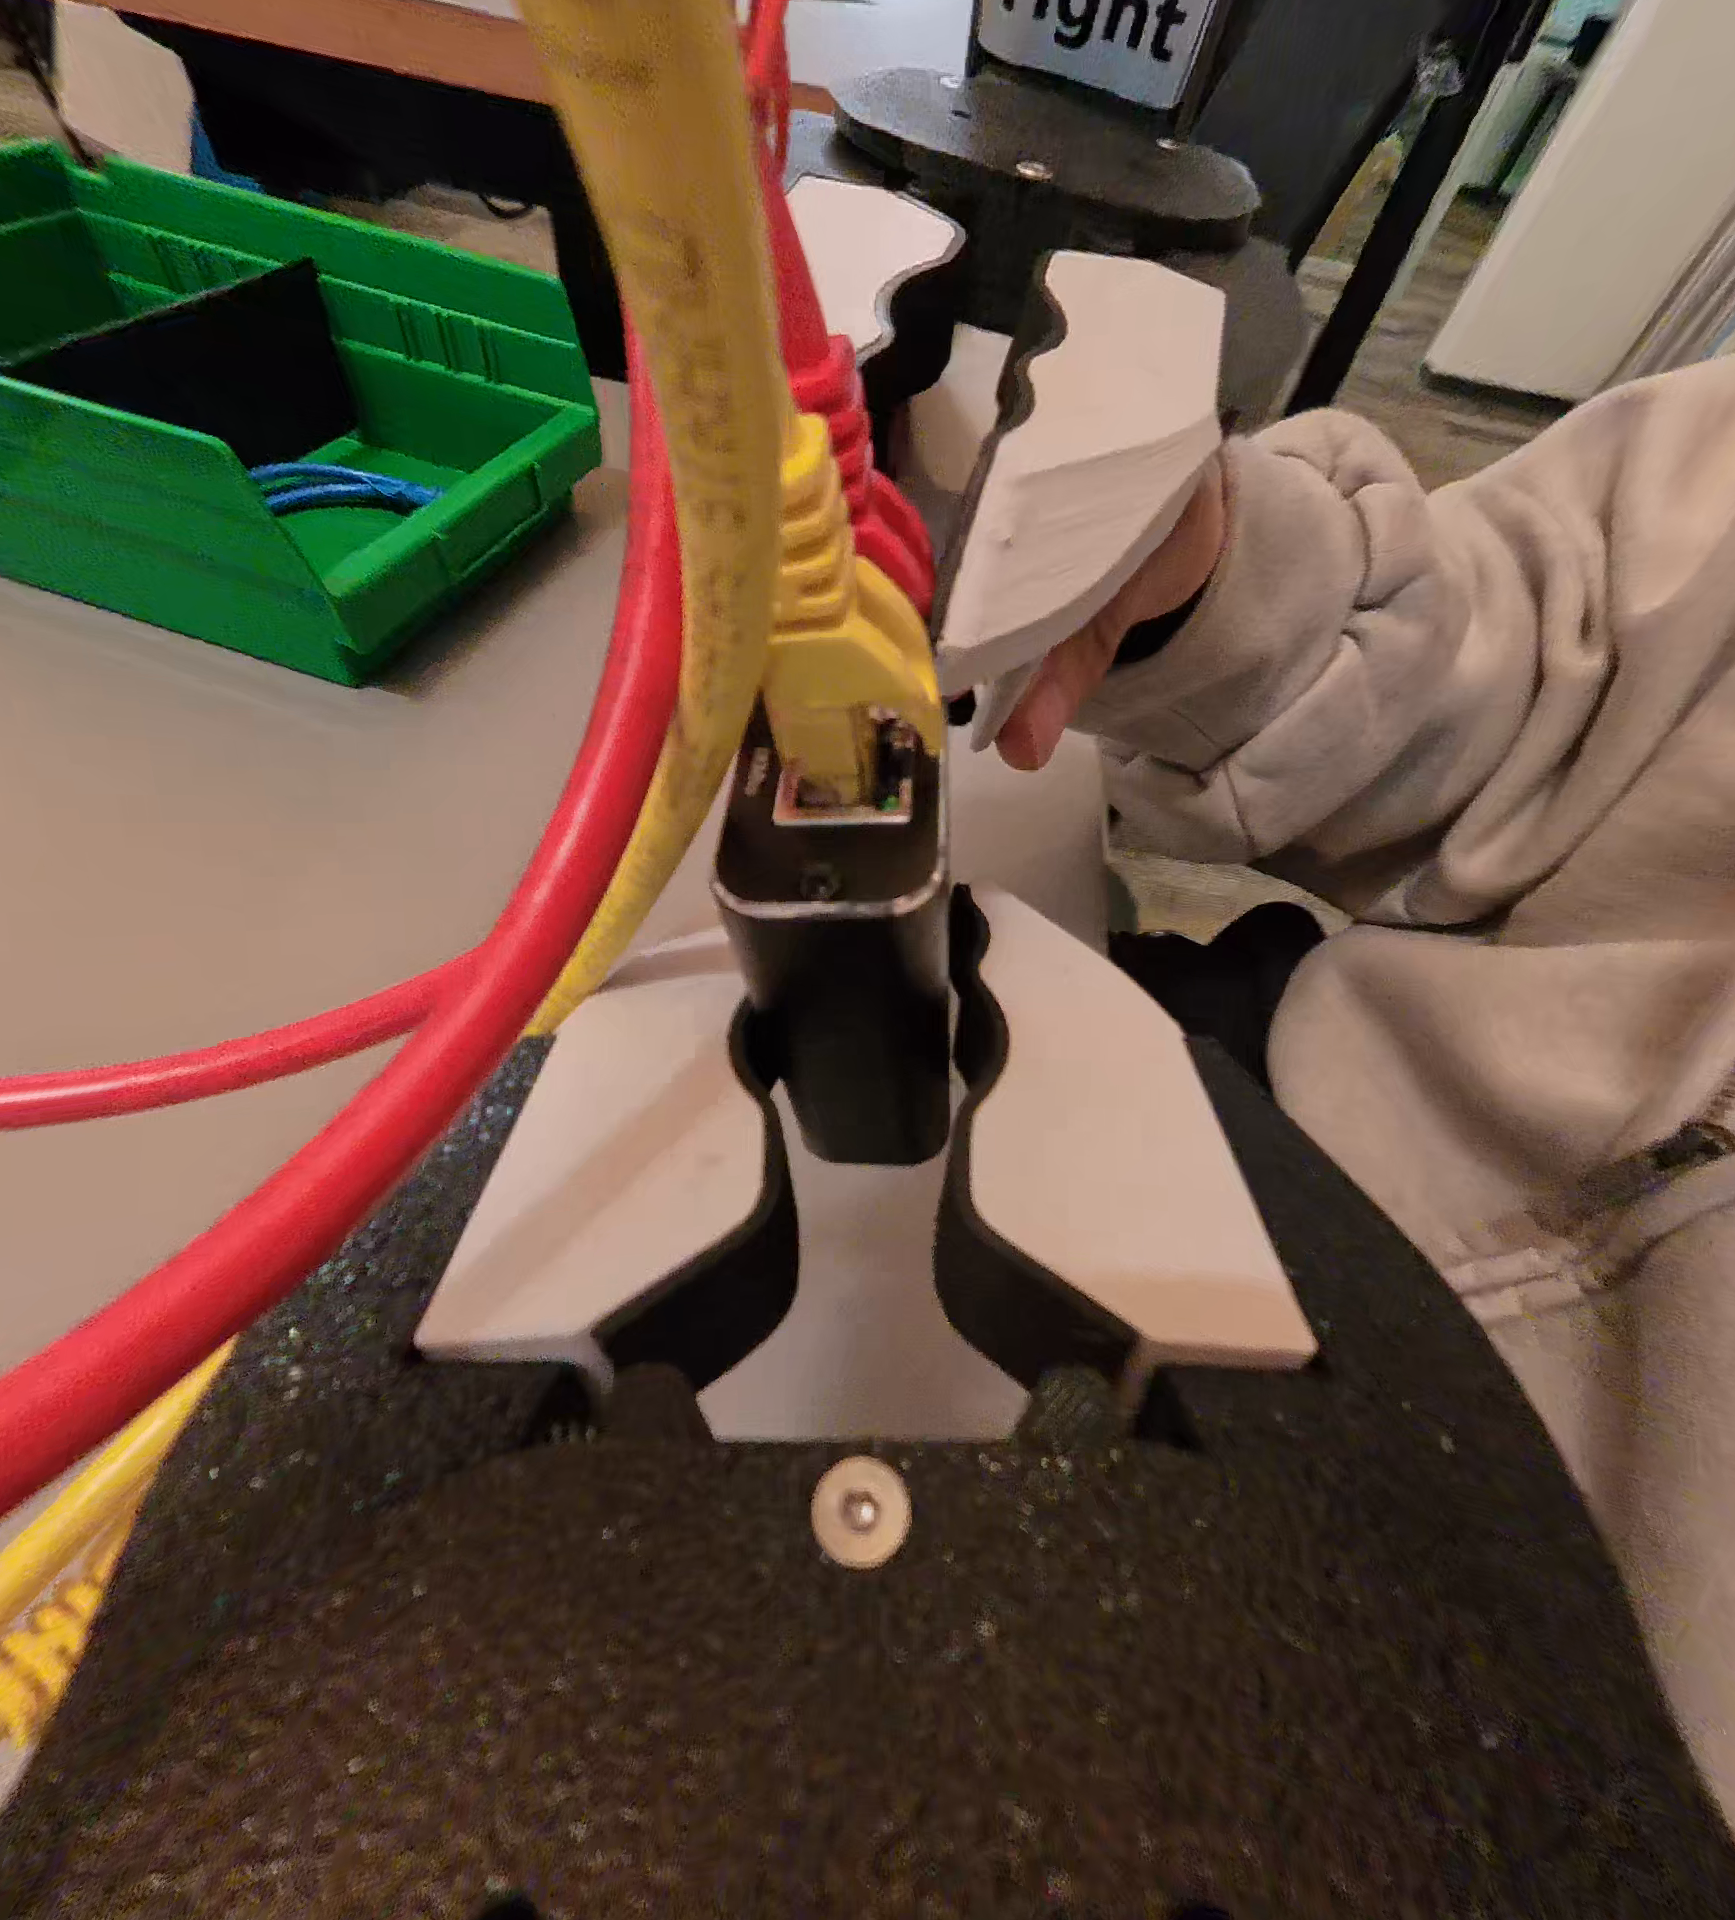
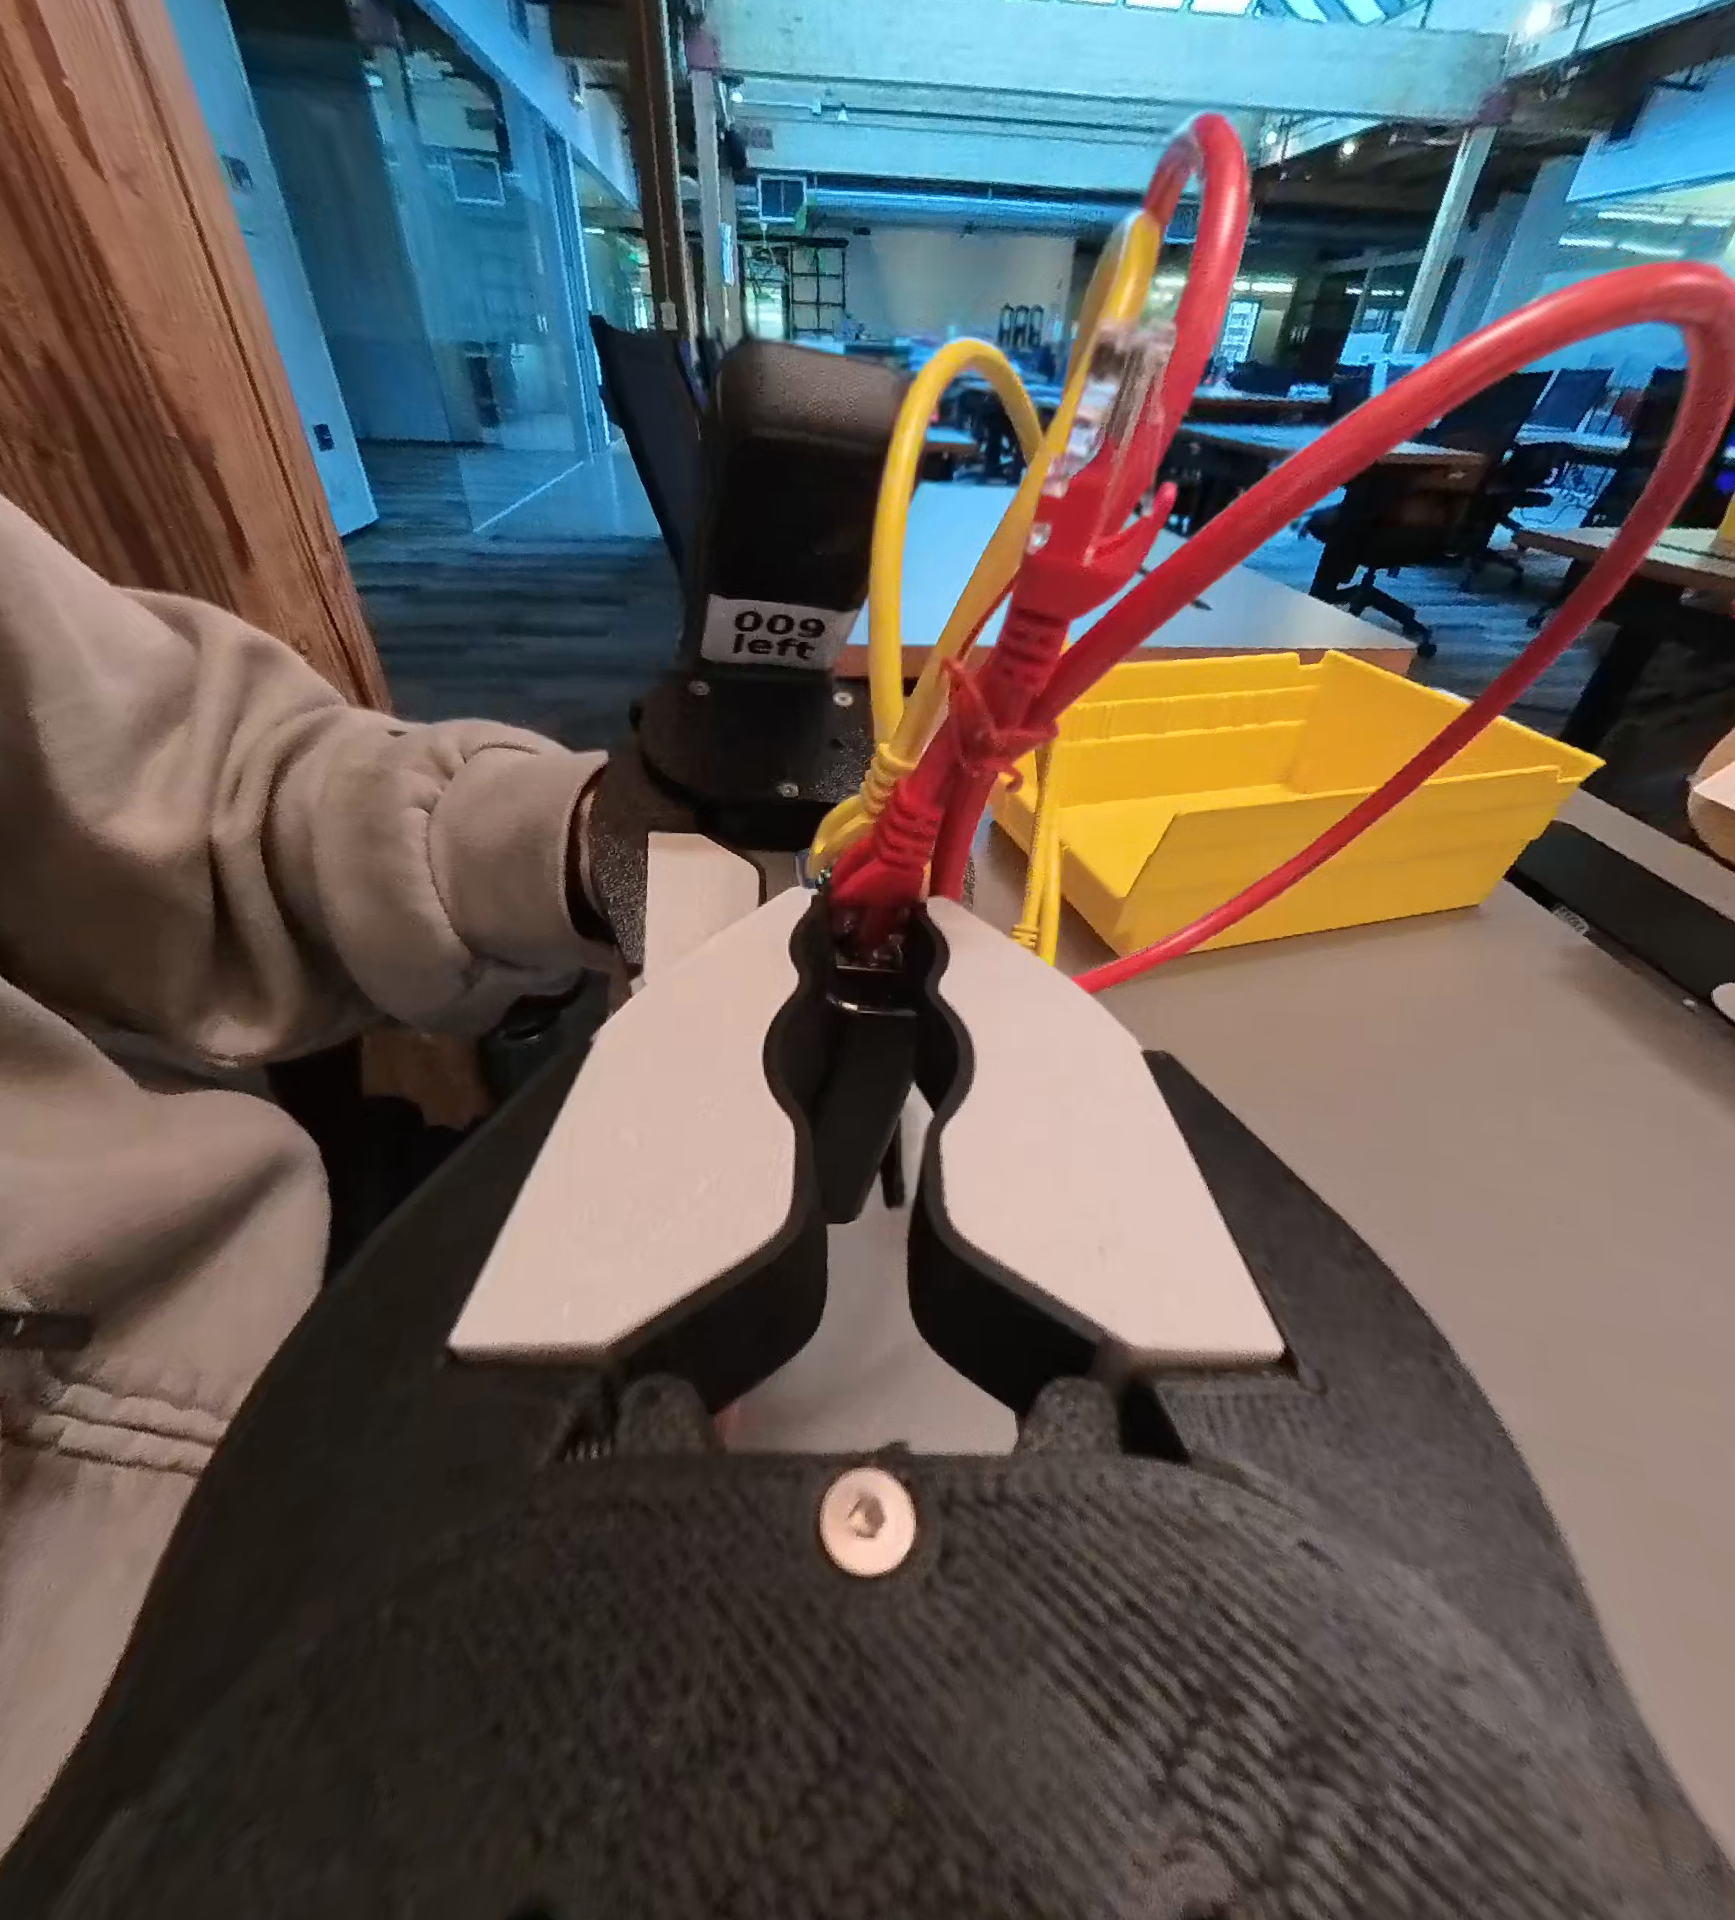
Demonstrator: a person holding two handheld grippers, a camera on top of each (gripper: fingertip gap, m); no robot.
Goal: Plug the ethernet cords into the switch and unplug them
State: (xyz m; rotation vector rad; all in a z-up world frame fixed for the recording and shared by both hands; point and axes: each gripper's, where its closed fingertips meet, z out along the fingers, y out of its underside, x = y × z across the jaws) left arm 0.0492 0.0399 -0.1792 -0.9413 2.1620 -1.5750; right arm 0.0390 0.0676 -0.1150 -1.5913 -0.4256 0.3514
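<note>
My left fingers (image 1: 858, 1039) and right fingers (image 2: 868, 1029) both pinch the switch (image 1: 832, 935); yellow cord (image 1: 821, 644) and red cord (image 2: 894, 842) are plugged in, unplugging remains.

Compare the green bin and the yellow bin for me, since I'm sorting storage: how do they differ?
The green bin is green and appears in the left wrist view; the yellow bin is yellow and appears in the right wrist view. The green bin has a black divider and holds a blue cable; the yellow bin shows no divider and looks empty. Both are open-topped plastic bins with a low front, sitting on a grey table.
</note>
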